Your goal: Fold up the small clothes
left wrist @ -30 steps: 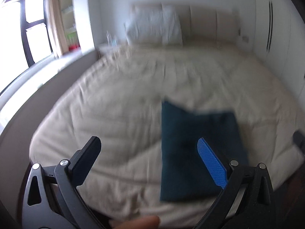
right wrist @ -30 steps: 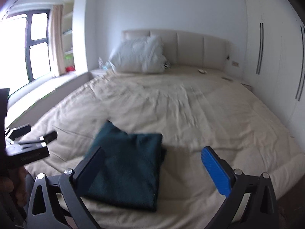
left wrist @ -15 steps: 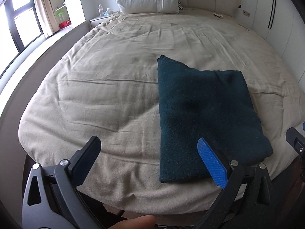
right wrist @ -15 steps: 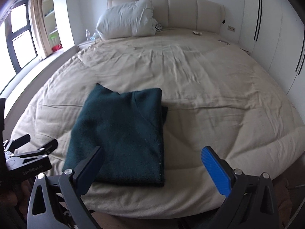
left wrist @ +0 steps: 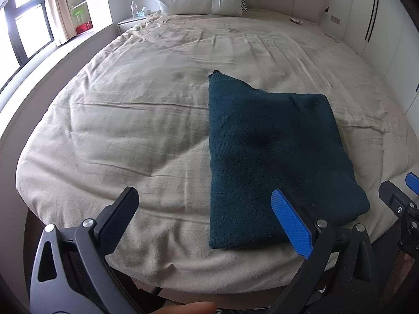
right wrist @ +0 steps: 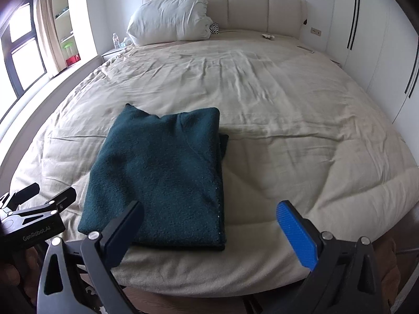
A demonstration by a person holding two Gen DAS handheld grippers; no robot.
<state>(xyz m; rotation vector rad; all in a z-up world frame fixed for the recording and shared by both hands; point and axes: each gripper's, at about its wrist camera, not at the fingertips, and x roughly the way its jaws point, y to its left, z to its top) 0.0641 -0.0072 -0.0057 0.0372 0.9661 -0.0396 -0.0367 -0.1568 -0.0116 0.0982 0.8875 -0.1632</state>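
A wide bed covered by a creased beige quilt [left wrist: 125, 120] fills the room, with a white pillow [right wrist: 170, 18] against the padded headboard. A folded dark-teal knit garment [left wrist: 272, 157] lies flat near the foot edge. The left gripper [left wrist: 204, 206] is spread wide and empty, its blue pad over the garment's near edge. The right gripper [right wrist: 209, 217] is equally wide and empty, garment behind its black finger. Bedside items are indistinct.
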